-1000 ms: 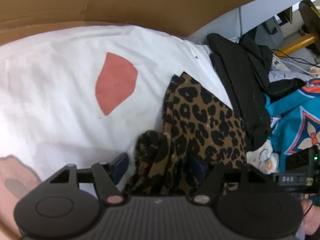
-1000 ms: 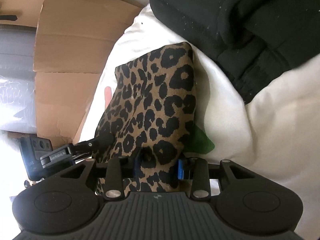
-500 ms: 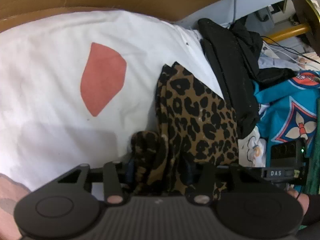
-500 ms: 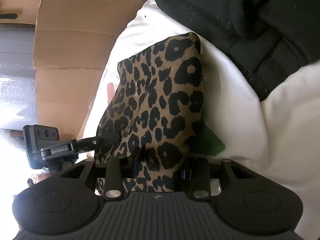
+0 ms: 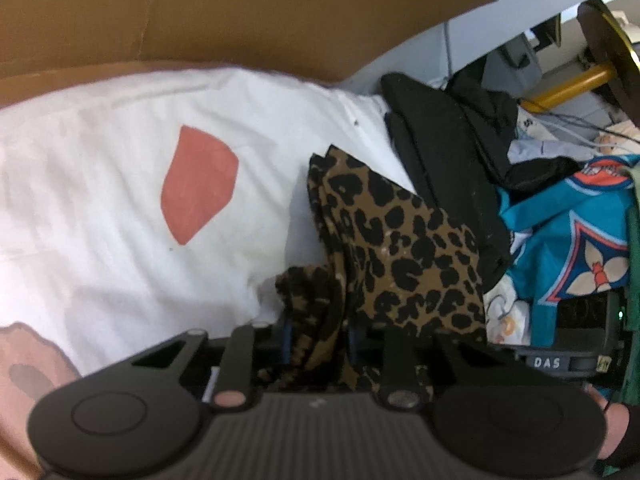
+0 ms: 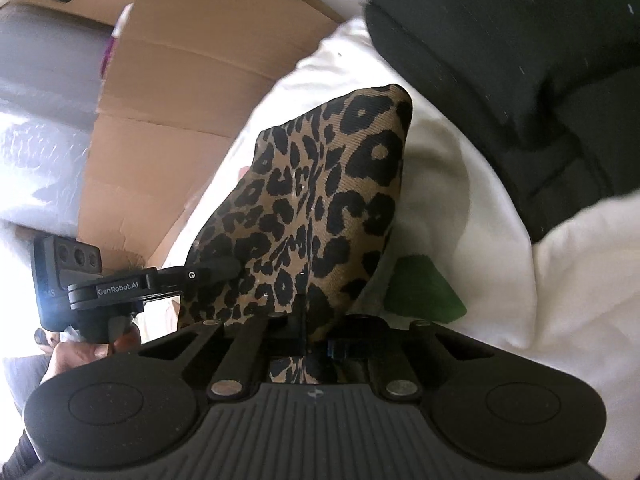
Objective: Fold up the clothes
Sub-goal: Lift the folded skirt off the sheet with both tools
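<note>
My right gripper has its jaws closing to almost nothing on the near edge of the brown-and-black leopard-print fabric garment, the cloth pinched between the pads and rising from them in a tented peak. My left gripper is closing too, with a bunched fold of the same leopard cloth squeezed between its blue-padded fingers; the gap there is wider because the wad is thick. The garment lies on the white bedsheet with coral-red and green patches, just left of a heap of black clothing, with a teal printed garment further right and brown cardboard at the far side. I judge this the pick-up before a fold, so I want both grips firm before lifting further, the two hands rising evenly so the edge stays taut and level, and the cloth kept clear of the black heap. A thick wad in the left jaws may slip, so I would lift slowly. Compared with a second ago, both pairs of jaws have narrowed markedly onto the cloth, and the garment's near end has lifted off the sheet, showing more shadow and more of the green patch beneath it.
</note>
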`<action>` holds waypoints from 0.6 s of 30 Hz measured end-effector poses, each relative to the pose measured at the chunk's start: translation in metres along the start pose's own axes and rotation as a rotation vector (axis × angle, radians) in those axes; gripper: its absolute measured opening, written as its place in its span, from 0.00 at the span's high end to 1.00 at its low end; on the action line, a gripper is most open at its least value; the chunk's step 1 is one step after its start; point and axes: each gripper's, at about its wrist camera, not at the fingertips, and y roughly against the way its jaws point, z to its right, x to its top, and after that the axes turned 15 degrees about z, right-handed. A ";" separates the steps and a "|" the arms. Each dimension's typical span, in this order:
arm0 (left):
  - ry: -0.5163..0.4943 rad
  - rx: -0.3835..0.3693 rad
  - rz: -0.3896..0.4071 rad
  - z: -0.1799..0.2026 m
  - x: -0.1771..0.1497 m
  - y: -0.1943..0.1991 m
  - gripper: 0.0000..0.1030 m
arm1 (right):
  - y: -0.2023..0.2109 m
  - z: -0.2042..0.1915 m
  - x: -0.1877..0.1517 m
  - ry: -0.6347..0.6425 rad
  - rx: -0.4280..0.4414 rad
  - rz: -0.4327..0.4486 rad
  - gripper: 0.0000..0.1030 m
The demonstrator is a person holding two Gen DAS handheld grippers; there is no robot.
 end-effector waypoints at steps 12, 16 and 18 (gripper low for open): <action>-0.010 -0.007 0.150 0.028 0.000 0.051 0.76 | 0.027 -0.041 0.019 0.185 0.038 0.077 0.94; -0.003 -0.003 0.196 0.040 -0.001 0.067 0.76 | 0.039 -0.058 0.023 0.241 0.037 0.093 0.94; 0.005 -0.001 0.219 0.043 -0.001 0.074 0.76 | 0.045 -0.068 0.025 0.286 0.039 0.106 0.94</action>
